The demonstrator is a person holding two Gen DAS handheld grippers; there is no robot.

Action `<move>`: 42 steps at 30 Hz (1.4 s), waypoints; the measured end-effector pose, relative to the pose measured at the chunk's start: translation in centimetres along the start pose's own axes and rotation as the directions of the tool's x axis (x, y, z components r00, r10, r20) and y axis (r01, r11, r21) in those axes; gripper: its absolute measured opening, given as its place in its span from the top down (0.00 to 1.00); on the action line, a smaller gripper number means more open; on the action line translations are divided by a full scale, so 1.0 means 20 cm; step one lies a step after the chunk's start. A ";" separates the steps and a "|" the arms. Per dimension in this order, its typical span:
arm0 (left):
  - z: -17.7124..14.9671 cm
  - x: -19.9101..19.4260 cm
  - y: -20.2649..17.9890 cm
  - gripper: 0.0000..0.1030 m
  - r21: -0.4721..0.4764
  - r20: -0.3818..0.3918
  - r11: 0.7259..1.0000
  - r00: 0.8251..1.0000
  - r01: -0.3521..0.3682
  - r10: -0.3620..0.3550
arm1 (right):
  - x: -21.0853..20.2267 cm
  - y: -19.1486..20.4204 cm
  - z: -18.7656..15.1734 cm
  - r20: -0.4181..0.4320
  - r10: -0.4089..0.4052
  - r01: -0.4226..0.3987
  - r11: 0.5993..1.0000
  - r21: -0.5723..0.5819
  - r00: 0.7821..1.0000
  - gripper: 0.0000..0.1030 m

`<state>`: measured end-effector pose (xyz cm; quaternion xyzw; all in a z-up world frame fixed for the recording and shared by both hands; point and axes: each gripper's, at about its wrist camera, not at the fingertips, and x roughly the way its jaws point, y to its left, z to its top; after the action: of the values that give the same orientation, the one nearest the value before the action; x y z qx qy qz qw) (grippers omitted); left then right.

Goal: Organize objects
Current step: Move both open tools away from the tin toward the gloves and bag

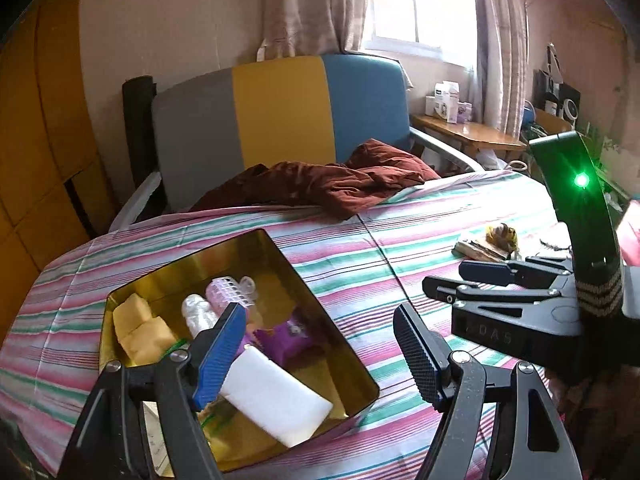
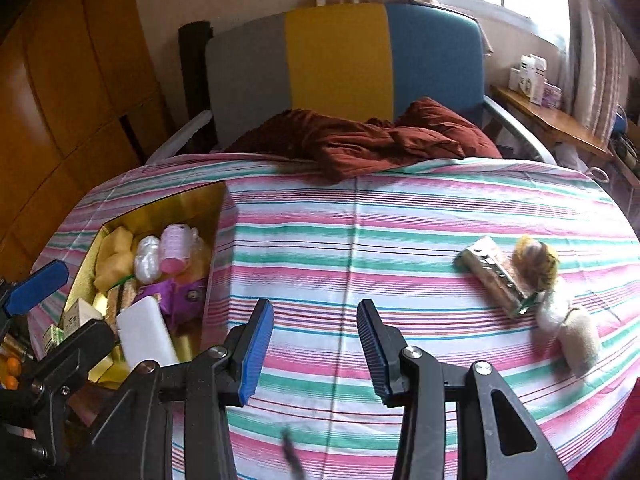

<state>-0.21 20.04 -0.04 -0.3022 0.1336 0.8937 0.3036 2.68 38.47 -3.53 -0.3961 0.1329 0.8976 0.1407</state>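
Observation:
An open gold tin (image 1: 280,256) sits at the left of the striped table. It holds a white block (image 1: 276,400), a pink hair roller (image 1: 232,292), a purple packet (image 1: 288,336), yellow sponges (image 1: 136,320) and more. My left gripper (image 1: 320,312) hovers open over the tin's near right corner, gripping nothing. My right gripper (image 2: 315,305) is over bare cloth mid-table, jaws narrowly apart and empty; it also shows side-on as the right gripper (image 1: 444,276). To its right lie a wrapped bar (image 2: 496,276), a yellow-brown fuzzy item (image 2: 536,260) and a beige fluffy item (image 2: 576,340).
A pink-green striped cloth (image 2: 400,220) covers the table. A maroon garment (image 2: 380,140) lies at the far edge, in front of a grey-yellow-blue chair (image 2: 340,60). Wooden cupboards (image 2: 60,100) stand to the left, and a side table (image 1: 468,132) with boxes by the window.

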 end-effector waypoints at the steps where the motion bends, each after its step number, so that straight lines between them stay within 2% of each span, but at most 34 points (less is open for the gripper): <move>1: 0.00 0.01 -0.01 0.26 0.004 -0.002 1.000 1.000 0.002 -0.002 | 0.00 -0.02 0.00 0.001 -0.005 0.005 1.000 0.005 1.000 0.58; 10: 0.01 0.09 -0.08 0.26 0.025 -0.031 0.999 0.999 0.026 -0.025 | -0.02 -0.19 0.02 -0.009 -0.087 0.087 0.996 0.034 0.996 0.57; 19: 0.02 0.18 -0.20 0.26 0.061 -0.067 0.996 0.996 0.070 -0.066 | -0.06 -0.43 0.05 -0.009 -0.186 0.186 0.979 0.088 0.982 0.54; 34: 0.08 0.36 -0.39 0.26 0.083 -0.136 0.987 0.983 0.135 -0.123 | -0.10 -0.72 0.09 -0.041 -0.259 0.262 0.956 0.133 0.965 0.54; 38: 0.10 0.41 -0.43 0.26 0.076 -0.155 0.985 0.978 0.153 -0.140 | -0.14 -0.90 0.11 -0.044 -0.260 0.264 0.942 0.207 0.965 0.54; 42: 0.12 0.46 -0.49 0.26 0.077 -0.174 0.982 0.973 0.171 -0.155 | -0.18 -1.12 0.11 -0.054 -0.250 0.253 0.909 0.332 0.967 0.54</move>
<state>-1.12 32.96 -4.37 -0.3717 0.1738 0.8303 0.3772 11.44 59.42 -2.25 -0.3849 0.2327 0.8339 0.3198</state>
